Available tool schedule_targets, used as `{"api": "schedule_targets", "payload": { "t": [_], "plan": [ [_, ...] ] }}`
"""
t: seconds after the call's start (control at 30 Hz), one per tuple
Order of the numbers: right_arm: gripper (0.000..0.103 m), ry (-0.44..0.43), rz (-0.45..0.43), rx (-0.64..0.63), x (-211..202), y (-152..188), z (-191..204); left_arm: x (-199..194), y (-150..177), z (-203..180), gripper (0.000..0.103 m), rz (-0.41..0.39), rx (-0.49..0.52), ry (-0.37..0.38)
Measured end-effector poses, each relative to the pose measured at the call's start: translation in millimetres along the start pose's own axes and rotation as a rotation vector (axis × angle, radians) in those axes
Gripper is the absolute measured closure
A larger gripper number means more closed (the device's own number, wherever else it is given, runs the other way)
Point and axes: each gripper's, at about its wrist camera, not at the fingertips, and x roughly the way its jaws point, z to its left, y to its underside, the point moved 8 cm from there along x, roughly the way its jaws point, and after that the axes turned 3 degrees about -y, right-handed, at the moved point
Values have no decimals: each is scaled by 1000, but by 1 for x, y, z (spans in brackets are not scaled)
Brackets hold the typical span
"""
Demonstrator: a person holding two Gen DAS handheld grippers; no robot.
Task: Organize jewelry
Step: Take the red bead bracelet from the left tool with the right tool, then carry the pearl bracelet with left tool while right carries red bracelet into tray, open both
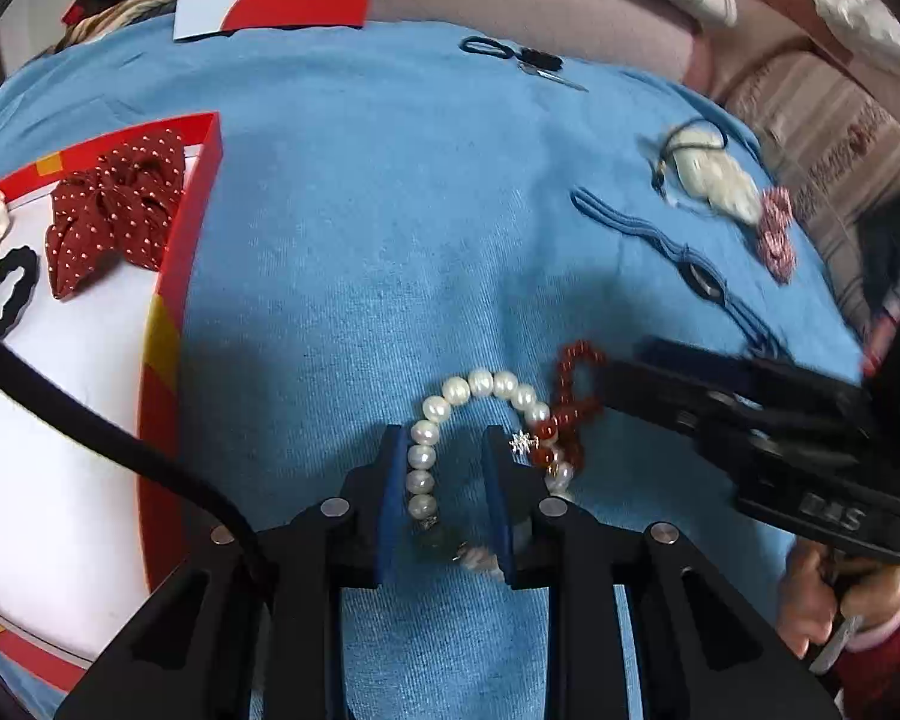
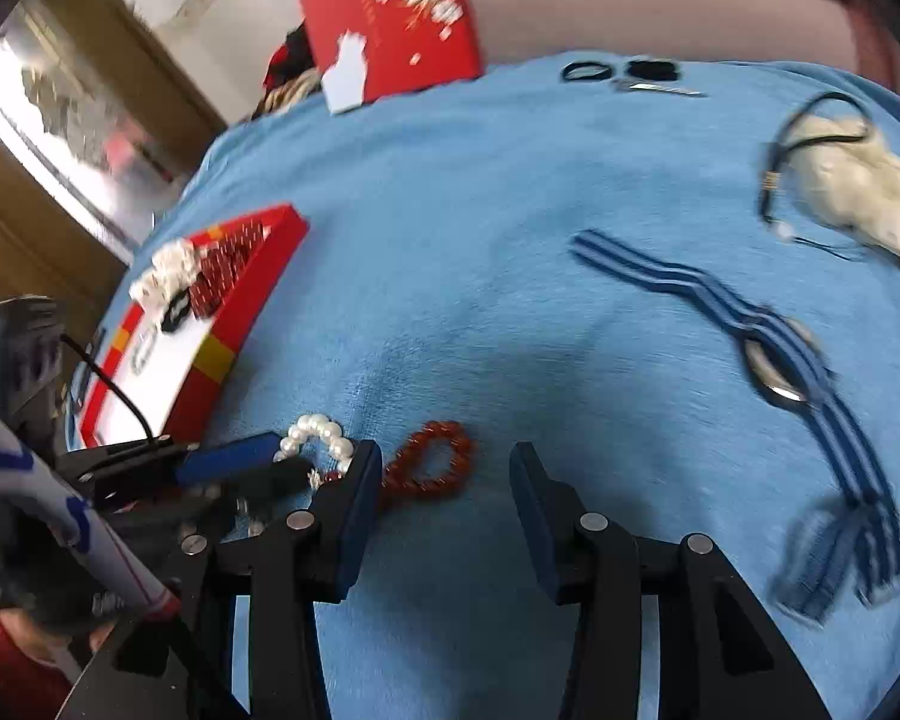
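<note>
Pearl bracelet (image 1: 450, 420) partly between the open left gripper (image 1: 444, 450) pads.

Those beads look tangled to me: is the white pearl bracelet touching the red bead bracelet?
Touching. In the left wrist view the white pearl bracelet and the red bead bracelet overlap at the pearl strand's right side, red beads lying among the pearls with no cloth showing between.

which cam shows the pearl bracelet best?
Left wrist. The pearl bracelet lies sharp and nearly whole around the left gripper, tangled with the red bead bracelet. Right wrist shows only a small blurred arc, partly behind that gripper.
</note>
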Motion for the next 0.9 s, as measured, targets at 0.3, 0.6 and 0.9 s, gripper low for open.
{"api": "schedule_targets", "payload": {
  "t": [0.3,0.6,0.9],
  "plan": [
    [95,137,-14,-69,-5,1,-5,-1,3,2,94,-15,-6,10],
    [95,164,-92,29,-61,8,-32,-43,-6,-7,94,-100,-47,37],
    [95,83,-162,54,-100,-4,-9,-125,-23,-6,94,-228,-17,11]
  ]
}}
